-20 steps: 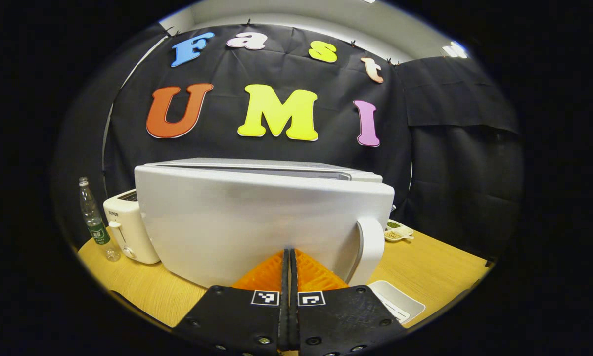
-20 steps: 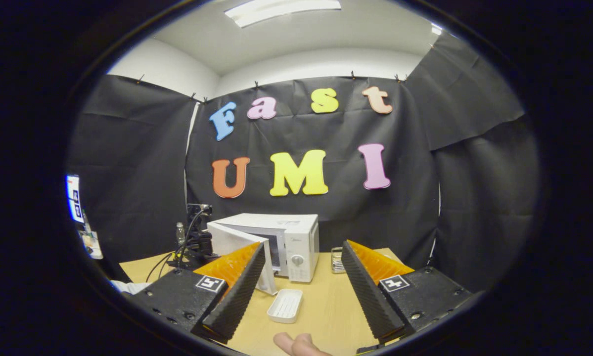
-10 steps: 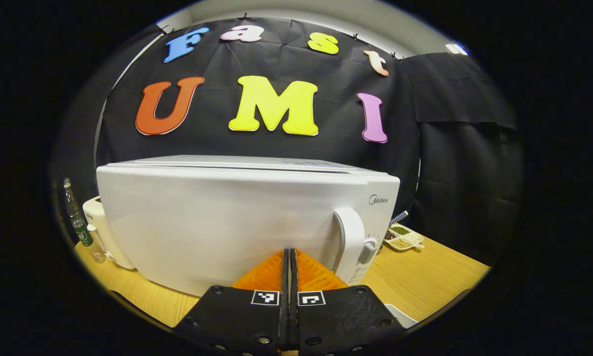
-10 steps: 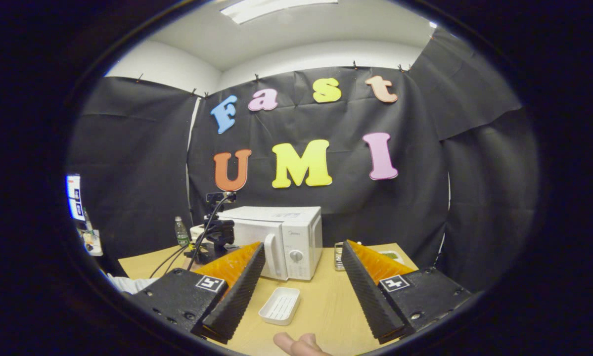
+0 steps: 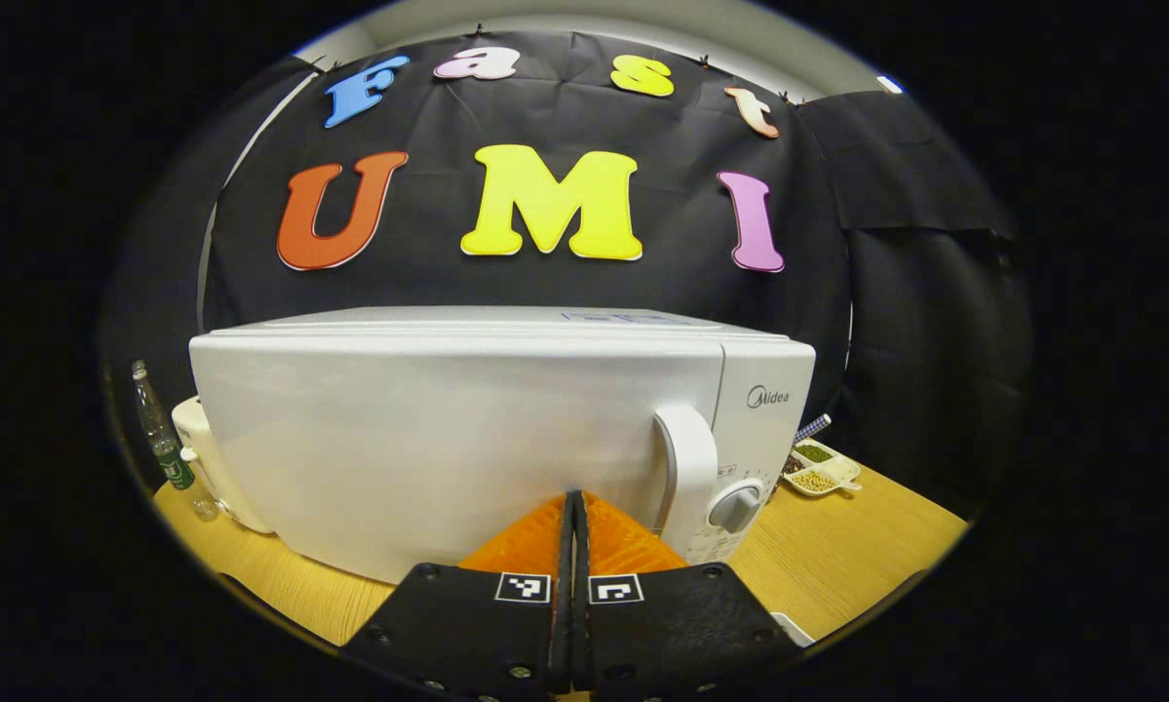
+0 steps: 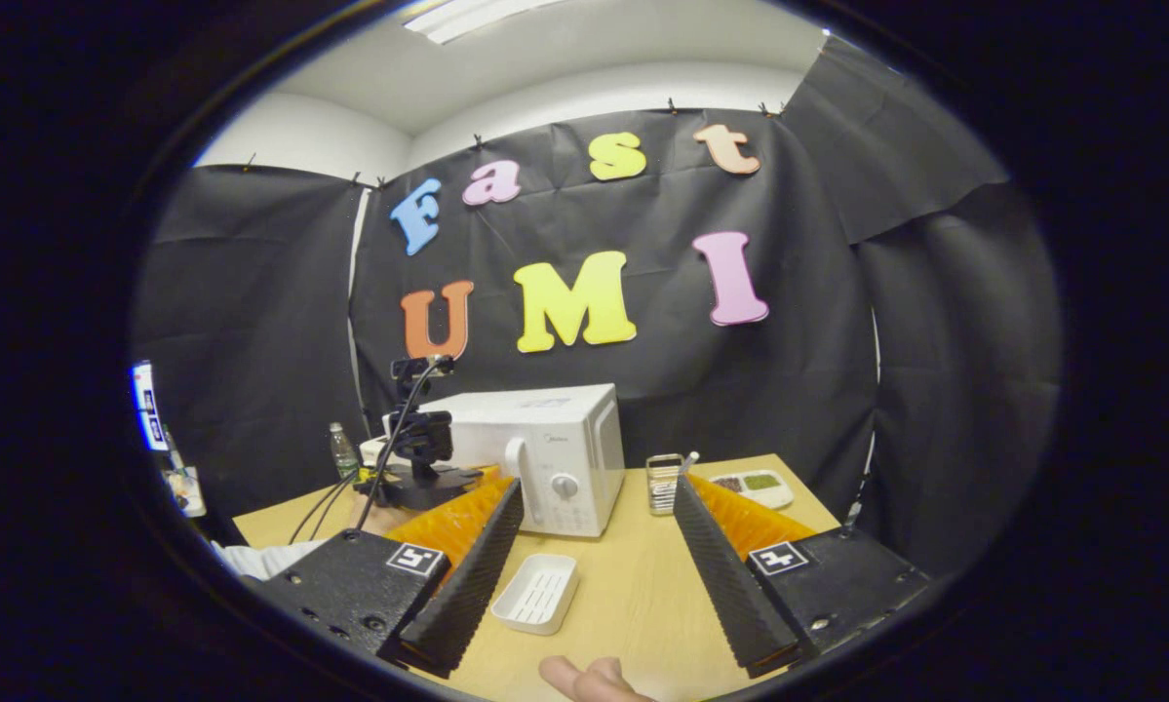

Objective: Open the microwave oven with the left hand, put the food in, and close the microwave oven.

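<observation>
The white microwave [image 5: 428,429] stands close in front in the left gripper view, its door flush with the body. Its curved handle [image 5: 689,478] and dial [image 5: 737,507] are at the right. My left gripper [image 5: 574,499] is shut with nothing in it, its tips against the lower part of the door. In the right gripper view the microwave [image 6: 545,439] sits farther off on the table. My right gripper [image 6: 599,485] is held back from it, open and holding nothing. A thumb [image 6: 589,678] shows at the bottom edge.
A white ribbed tray [image 6: 535,593] lies on the wooden table [image 6: 633,585] before the microwave. A mesh cup [image 6: 664,483] and a dish of beans [image 6: 750,485] stand to its right. A bottle [image 5: 160,439] and a toaster [image 5: 204,458] are to its left.
The microwave door has swung from partly open to fully shut, with my left gripper following it in. The right gripper has stayed open and drifted slightly.
</observation>
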